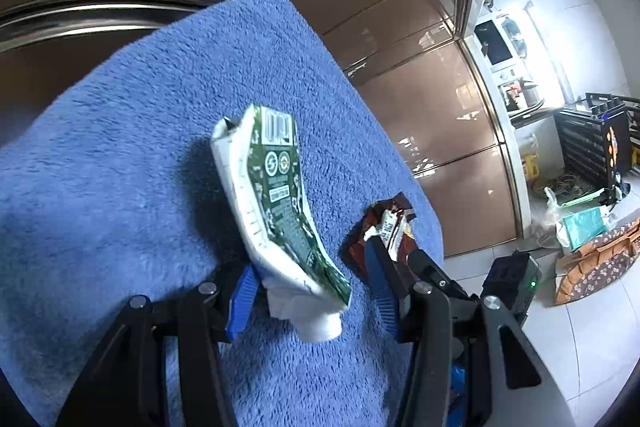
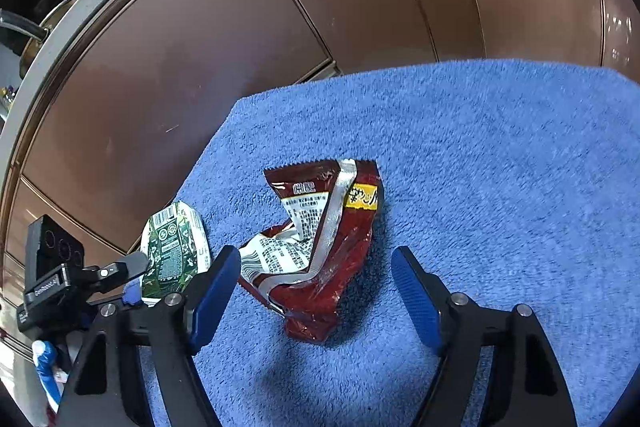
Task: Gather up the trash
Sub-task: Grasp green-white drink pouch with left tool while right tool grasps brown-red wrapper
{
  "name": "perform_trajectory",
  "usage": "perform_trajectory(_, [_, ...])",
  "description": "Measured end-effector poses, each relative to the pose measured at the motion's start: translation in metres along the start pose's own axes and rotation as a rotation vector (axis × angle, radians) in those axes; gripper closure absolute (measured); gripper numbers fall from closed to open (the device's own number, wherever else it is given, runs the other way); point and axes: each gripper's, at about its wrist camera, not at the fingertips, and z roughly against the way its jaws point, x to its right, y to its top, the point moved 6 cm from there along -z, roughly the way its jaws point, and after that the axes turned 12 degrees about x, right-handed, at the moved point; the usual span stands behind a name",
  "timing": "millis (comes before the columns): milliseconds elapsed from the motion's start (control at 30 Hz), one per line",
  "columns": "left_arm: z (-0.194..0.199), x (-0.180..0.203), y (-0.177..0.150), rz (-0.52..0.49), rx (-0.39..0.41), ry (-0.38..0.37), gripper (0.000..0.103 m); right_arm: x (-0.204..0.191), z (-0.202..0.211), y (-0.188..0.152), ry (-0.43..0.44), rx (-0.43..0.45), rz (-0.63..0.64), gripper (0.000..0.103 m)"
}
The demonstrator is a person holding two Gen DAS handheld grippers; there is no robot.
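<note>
My left claw (image 1: 316,295) points down at a slant over the fluffy blue towel (image 1: 120,187), its two blue-padded fingers (image 1: 242,301) spread to either side of the crumpled green-and-white paper carton (image 1: 276,203). The carton's white lower end sits between the pads; the left pad looks to be touching it, while the right pad stands clear of it, so the claw is released, not clamped. The carton rises from there at a tilt, its far end lifted off the towel and casting a shadow to its left.

My right claw (image 2: 316,291) tips down more steeply over the same towel. Its jaws stand wide, released, with the crinkled dark-red foil snack wrapper (image 2: 320,239) lying flat on the towel between and just ahead of the blue fingertips (image 2: 216,291); neither pad touches it.

From the right wrist view the left claw shows at the lower left, with the green carton at its tip, just beside the wrapper. From the left wrist view the wrapper lies past my right-hand finger, near the towel's right edge.

Beyond the towel stand glossy brown cabinet panels (image 2: 200,67) with metal trim, and off to the right a white tiled floor (image 1: 592,327).
</note>
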Motion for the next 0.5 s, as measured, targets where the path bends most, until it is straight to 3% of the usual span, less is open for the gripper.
perform_trajectory(200, [-0.013,-0.002,-0.002,-0.006,-0.013,0.032,0.073,-0.002,-0.005,-0.002,0.014,-0.007,0.008,0.029])
perform_trajectory(300, [-0.015,-0.002,-0.005,-0.016,-0.014,0.037,0.075,-0.003,-0.006,-0.004,0.008,-0.005,0.026,0.034])
perform_trajectory(500, [-0.015,0.008,-0.010,-0.073,-0.009,0.030,0.079,-0.010,-0.007,-0.011,0.016,0.000,0.062,0.057])
